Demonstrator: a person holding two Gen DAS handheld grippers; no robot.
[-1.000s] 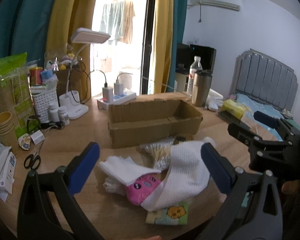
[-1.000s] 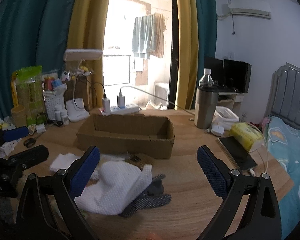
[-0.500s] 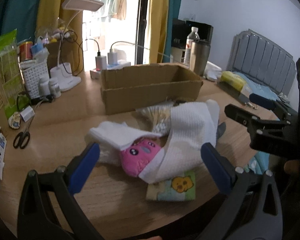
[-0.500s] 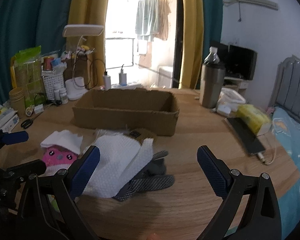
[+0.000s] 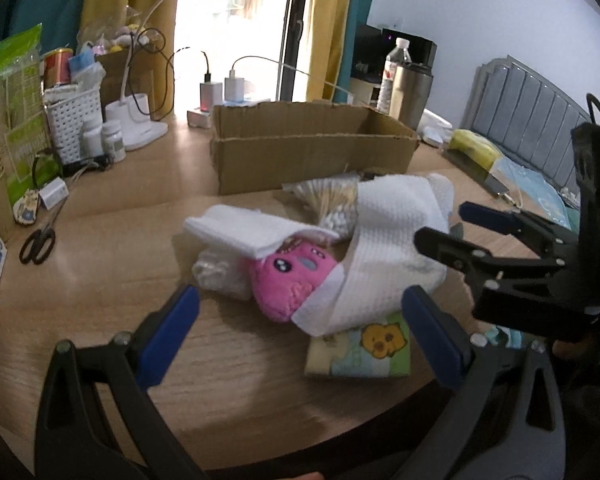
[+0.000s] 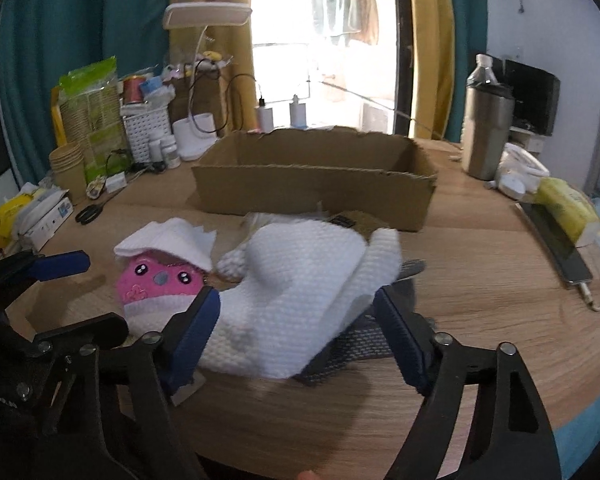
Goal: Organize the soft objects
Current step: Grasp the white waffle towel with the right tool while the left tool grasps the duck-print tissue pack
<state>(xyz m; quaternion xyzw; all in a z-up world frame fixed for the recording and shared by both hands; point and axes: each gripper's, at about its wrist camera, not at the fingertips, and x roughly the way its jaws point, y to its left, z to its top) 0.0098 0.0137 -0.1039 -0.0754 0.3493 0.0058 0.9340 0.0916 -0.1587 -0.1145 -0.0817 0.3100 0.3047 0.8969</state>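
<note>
A pile of soft things lies on the wooden table in front of an open cardboard box (image 5: 312, 148) (image 6: 312, 176). In it are a pink plush toy (image 5: 290, 276) (image 6: 156, 280), a white waffle cloth (image 5: 388, 248) (image 6: 300, 288), folded white tissues (image 5: 252, 228) (image 6: 168, 240), a bag of cotton swabs (image 5: 332, 204), a dark grey cloth (image 6: 364, 340) and a cartoon tissue pack (image 5: 364, 348). My left gripper (image 5: 300, 332) is open just before the plush. My right gripper (image 6: 300, 332) is open with its fingers on either side of the white cloth's near edge.
Scissors (image 5: 38, 240) (image 6: 90, 212), a white basket (image 5: 74, 118), a desk lamp (image 6: 204, 20) and small bottles stand at the left. A steel tumbler (image 6: 486, 132), a water bottle, a yellow pack (image 6: 564, 204) and a phone (image 6: 556, 244) are at the right.
Both grippers have moved forward and down toward the pile. The right gripper's fingers now flank the white cloth, and its jaws look somewhat narrower.
</note>
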